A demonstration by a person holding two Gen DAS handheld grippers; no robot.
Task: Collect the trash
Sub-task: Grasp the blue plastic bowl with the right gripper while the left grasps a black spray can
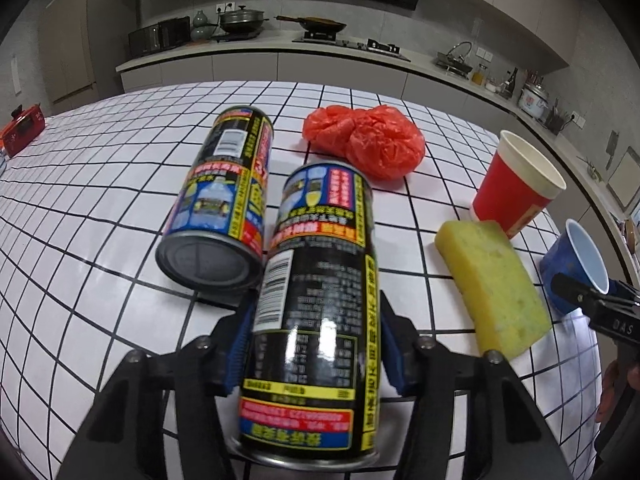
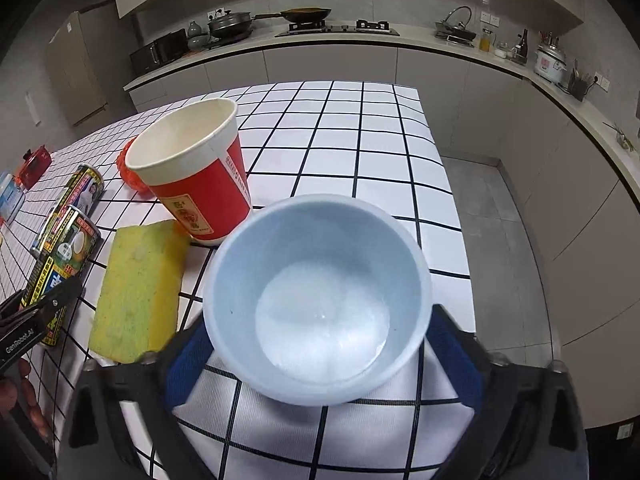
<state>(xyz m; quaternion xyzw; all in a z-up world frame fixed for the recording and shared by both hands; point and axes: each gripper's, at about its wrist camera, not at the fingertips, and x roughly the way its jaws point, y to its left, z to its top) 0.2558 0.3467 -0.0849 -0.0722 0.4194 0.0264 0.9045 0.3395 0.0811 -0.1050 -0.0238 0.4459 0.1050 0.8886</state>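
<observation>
My left gripper [image 1: 316,332] is shut on a black drink can [image 1: 320,300], its blue pads on both sides. A second black can [image 1: 224,200] lies on the white tiled table [image 1: 80,240] to its left. Both cans show in the right wrist view [image 2: 68,216]. My right gripper [image 2: 320,344] is shut on a blue paper cup [image 2: 320,296] with a white inside, also seen at the right edge of the left wrist view [image 1: 576,264]. A red paper cup [image 1: 516,184] [image 2: 200,172], a yellow sponge [image 1: 496,284] [image 2: 136,288] and a crumpled red plastic bag [image 1: 364,140] sit on the table.
A red box [image 1: 20,132] [image 2: 34,166] sits at the table's far left. The table's right edge [image 2: 448,184] drops to a grey floor. A kitchen counter [image 1: 280,48] with pots, stove and a rice cooker runs behind.
</observation>
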